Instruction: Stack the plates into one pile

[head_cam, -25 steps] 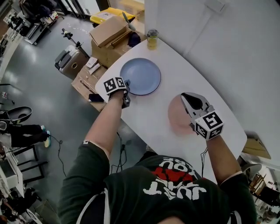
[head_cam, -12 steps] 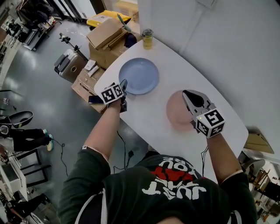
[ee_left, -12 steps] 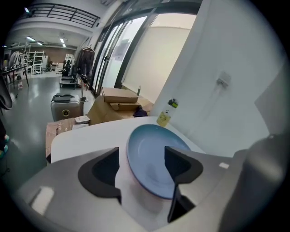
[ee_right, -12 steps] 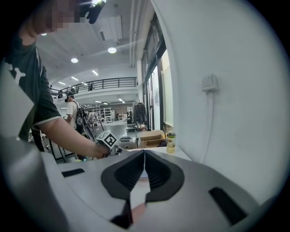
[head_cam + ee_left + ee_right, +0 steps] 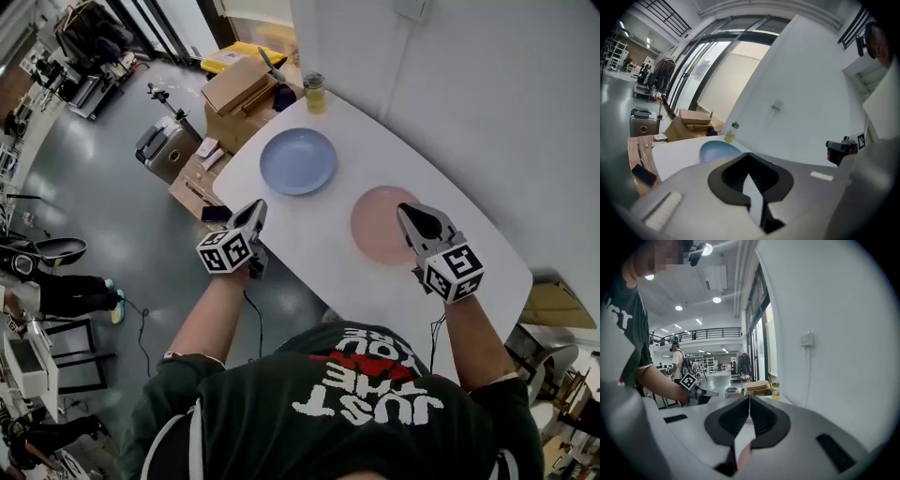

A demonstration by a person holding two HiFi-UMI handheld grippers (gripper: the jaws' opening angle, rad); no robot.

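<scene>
Pink plate (image 5: 375, 225) lies unstacked. Left gripper (image 5: 257, 210), just closed, and right gripper (image 5: 405, 212) grip nothing, jaws together. Unopened at the plate's 3 o'clock, the right might shove it.

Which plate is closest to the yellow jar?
The blue plate: it sits beside the yellow jar. The pink plate lies farther away, by the right gripper.

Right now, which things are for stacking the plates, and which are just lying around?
For the job: blue plate, pink plate, white table, left gripper (its jaws have just closed, with nothing between them), right gripper.

Just lying about: jar of yellow stuff, cardboard boxes, grey suitcase, dark phone.
</scene>
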